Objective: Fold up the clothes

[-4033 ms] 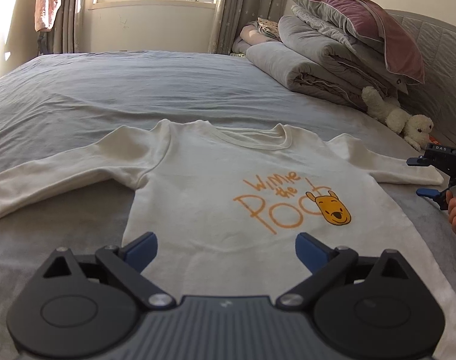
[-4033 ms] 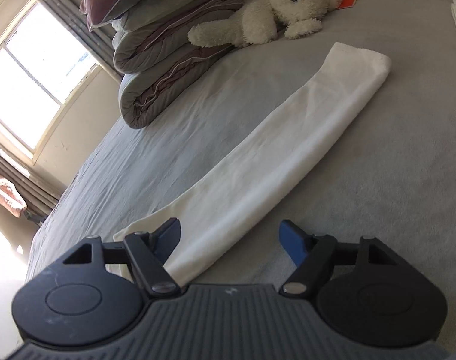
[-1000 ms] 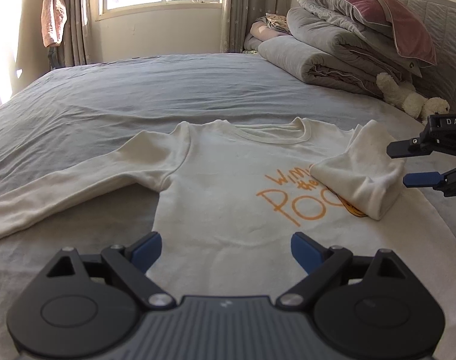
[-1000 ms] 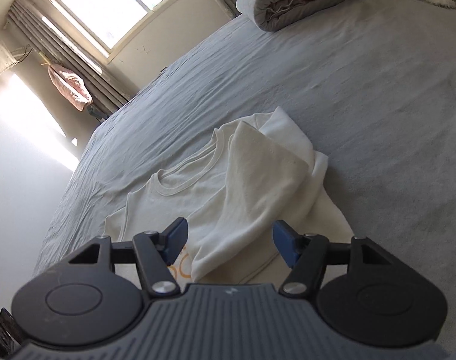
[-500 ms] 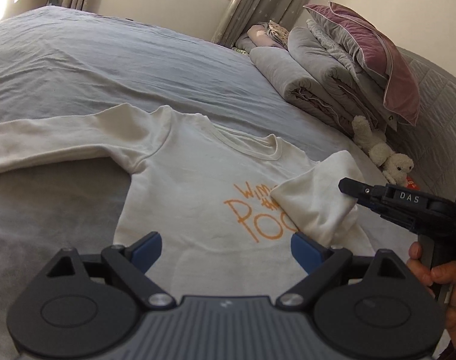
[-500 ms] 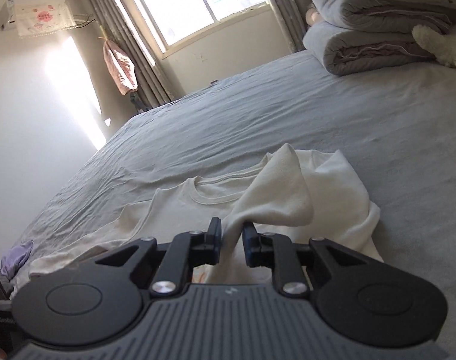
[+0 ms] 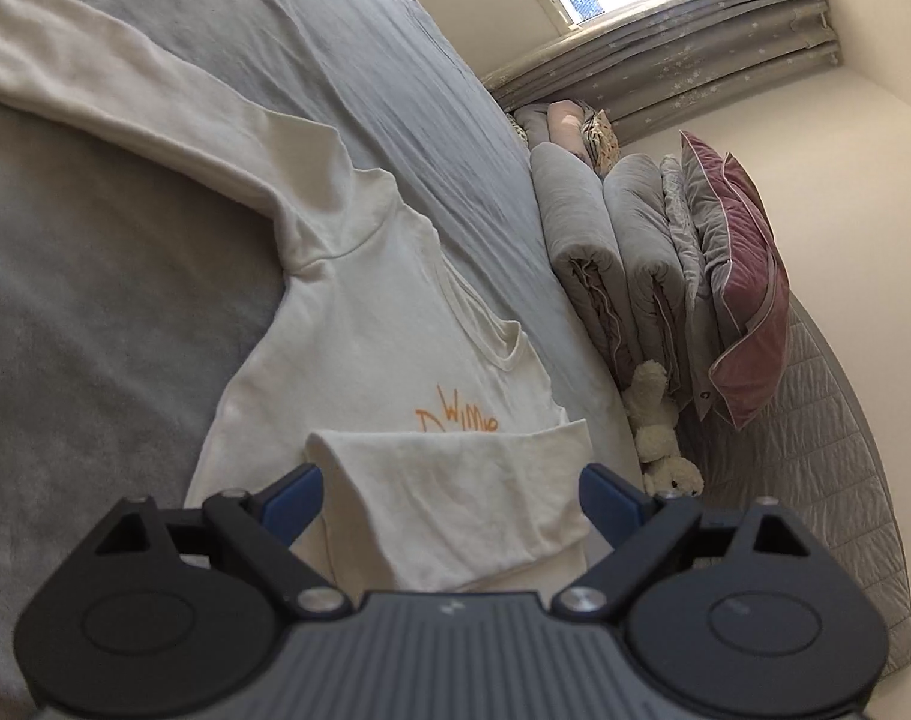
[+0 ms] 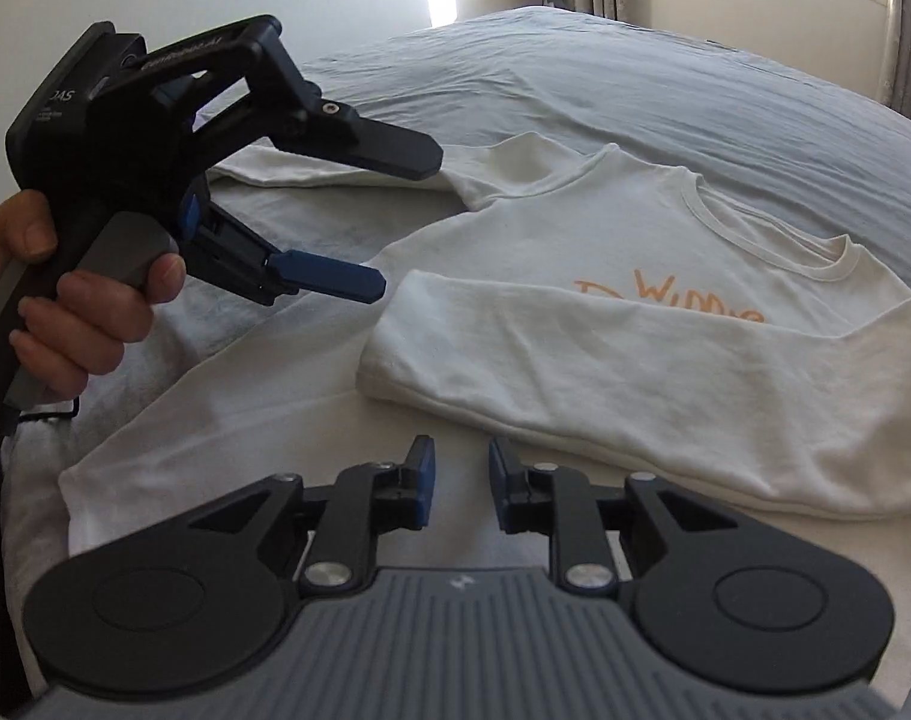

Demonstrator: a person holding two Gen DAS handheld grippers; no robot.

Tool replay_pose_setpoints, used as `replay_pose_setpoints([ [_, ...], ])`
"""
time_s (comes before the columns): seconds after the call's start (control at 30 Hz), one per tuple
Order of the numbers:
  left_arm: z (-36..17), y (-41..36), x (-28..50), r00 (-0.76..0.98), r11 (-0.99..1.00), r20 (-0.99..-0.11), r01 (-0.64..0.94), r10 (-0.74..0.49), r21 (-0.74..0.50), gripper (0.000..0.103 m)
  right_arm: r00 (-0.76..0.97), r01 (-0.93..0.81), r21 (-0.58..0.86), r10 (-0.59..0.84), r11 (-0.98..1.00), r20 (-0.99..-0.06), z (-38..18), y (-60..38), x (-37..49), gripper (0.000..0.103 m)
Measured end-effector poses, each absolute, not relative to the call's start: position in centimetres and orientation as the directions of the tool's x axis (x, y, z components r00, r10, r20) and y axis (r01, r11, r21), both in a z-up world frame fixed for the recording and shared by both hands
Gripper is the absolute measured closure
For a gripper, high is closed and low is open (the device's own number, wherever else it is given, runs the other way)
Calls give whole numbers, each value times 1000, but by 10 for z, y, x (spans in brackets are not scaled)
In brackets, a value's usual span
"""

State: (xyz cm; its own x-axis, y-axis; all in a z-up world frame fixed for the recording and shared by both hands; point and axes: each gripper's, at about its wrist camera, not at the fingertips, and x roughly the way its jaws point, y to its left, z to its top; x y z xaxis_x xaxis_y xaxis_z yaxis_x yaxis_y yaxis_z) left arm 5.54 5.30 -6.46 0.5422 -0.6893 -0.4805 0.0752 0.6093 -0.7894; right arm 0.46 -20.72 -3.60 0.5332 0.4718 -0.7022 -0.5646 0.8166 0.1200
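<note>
Right wrist view: the bed (image 8: 725,78) is shown bearing the shirt (image 8: 545,210) near its middle, one sleeve (image 8: 605,360) folded across. The left gripper (image 8: 395,222) is held wide, empty; the right gripper (image 8: 460,483) is opening, empty. The fold could be dragged askew if brushed.

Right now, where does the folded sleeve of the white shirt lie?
The folded sleeve lies across the shirt chest, covering the lower orange print, just ahead of the right gripper.

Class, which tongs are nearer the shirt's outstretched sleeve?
Left. The left tongs hover by the outstretched sleeve; the right tongs, jaws opening and empty, sit beyond the folded sleeve.
</note>
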Motion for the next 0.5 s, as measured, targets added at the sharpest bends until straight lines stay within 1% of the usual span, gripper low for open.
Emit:
replay_pose_setpoints([
  [0.07,-62,48,55,541,660,-522,84,-659,-746,17,560,-532,110,447,839,-698,-31,-218,3,57],
  [0.13,-60,43,54,536,700,-553,105,-638,-706,22,605,-470,94,398,878,-689,-24,-231,-1,57],
  [0.2,-61,36,54,526,718,-570,120,-631,-686,33,647,-384,60,315,921,-694,-21,-252,2,57],
  [0.27,-64,28,55,528,748,-593,131,-608,-650,40,681,-295,11,218,956,-700,-21,-271,7,57],
  [0.33,-64,18,54,552,791,-610,163,-568,-589,44,702,-189,-42,105,981,-704,-26,-291,13,52],
  [0.37,-63,15,52,564,809,-615,180,-551,-560,49,706,-135,-68,48,989,-707,-30,-301,17,50],
  [0.43,-64,9,47,594,849,-624,222,-507,-479,66,707,-75,-92,-12,993,-708,-38,-316,21,50],
  [0.47,-64,7,45,601,860,-628,232,-495,-455,85,709,-64,-103,-27,993,-704,-42,-321,22,50],
  [0.5,-65,6,45,603,865,-631,237,-488,-442,92,713,-53,-113,-41,992,-700,-46,-325,23,49],
])
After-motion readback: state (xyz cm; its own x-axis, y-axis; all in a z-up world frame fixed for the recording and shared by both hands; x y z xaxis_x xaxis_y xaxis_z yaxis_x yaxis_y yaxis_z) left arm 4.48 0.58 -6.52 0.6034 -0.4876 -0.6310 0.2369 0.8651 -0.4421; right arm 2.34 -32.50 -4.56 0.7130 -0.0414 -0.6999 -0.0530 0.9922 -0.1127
